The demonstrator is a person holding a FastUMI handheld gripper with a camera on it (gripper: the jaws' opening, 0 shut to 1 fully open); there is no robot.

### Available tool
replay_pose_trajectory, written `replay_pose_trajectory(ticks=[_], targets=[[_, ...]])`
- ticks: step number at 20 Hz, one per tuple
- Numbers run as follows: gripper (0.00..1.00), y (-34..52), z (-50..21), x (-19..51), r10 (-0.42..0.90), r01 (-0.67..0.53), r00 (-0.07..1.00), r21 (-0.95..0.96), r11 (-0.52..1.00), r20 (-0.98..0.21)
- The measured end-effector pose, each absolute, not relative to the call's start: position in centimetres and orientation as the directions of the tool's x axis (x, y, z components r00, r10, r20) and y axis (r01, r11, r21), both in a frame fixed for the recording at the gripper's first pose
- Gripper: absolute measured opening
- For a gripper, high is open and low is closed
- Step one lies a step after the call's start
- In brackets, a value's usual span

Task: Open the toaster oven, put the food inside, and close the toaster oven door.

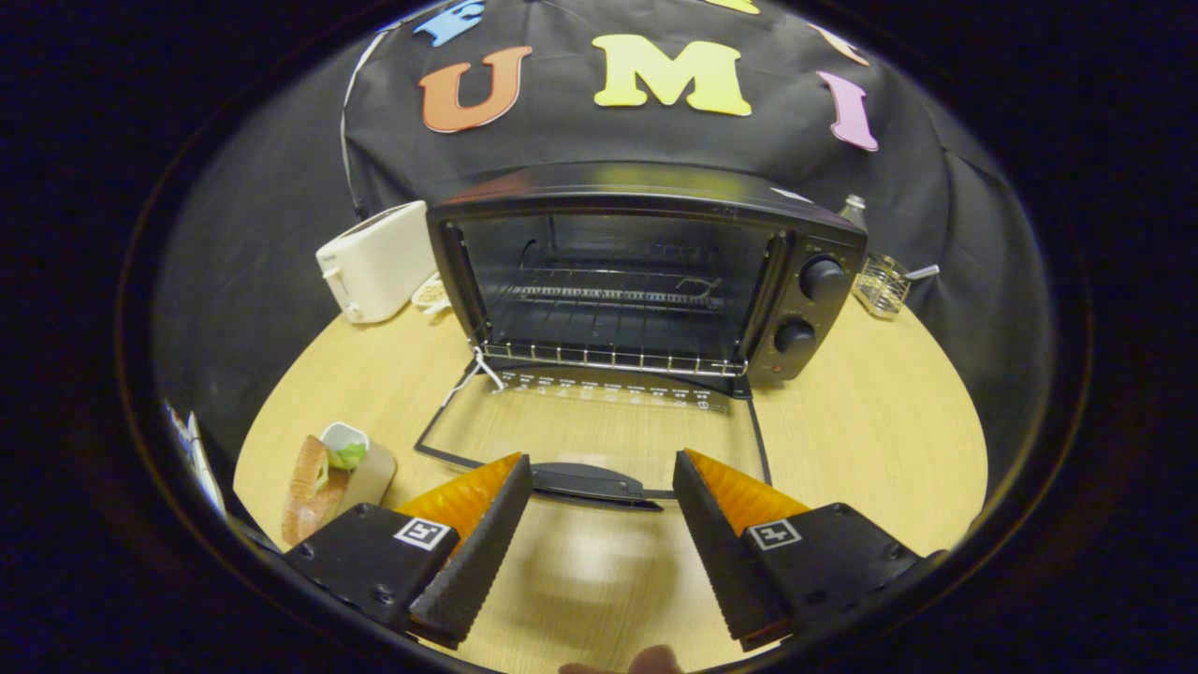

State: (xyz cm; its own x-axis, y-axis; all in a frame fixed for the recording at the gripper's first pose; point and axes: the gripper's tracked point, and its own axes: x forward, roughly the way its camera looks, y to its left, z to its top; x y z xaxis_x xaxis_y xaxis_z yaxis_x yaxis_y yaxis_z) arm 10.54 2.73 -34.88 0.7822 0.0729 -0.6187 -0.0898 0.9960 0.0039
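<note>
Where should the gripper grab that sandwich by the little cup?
Probably across its two bread faces, coming from above. The sandwich stands on edge on a small board, leaning beside the cup, so its flat sides suit the open, empty hand-held gripper, now at the oven door handle.

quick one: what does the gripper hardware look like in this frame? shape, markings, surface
The gripper has two wedge-shaped fingers that taper toward the tips. Their inner faces carry a fine ribbed, textured pad surface. Each finger sits on a black block-like mount with visible screw holes, and each mount bears a small square white tag with a black fiducial-style pattern. No cables are visible. A fingertip of the person holding it peeks in below.
</note>
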Motion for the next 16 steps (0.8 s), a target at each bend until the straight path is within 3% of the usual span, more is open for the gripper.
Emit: replay_pose_trajectory(ticks=[4,9,12,16], targets=[[0.99,4.5,-31.3,8.1,0.187,-0.206,0.765,0.041,0.978,-0.617],[0.97,8.4,-29.0,4.6,0.376,-0.349,0.666,0.177,0.920,-0.644],[0.97,12.2,-30.1,3.4,0.493,-0.377,0.556,0.325,0.867,-0.670],[0.99,16.5,-33.0,2.2,0.592,-0.321,0.413,0.498,0.805,-0.692]])
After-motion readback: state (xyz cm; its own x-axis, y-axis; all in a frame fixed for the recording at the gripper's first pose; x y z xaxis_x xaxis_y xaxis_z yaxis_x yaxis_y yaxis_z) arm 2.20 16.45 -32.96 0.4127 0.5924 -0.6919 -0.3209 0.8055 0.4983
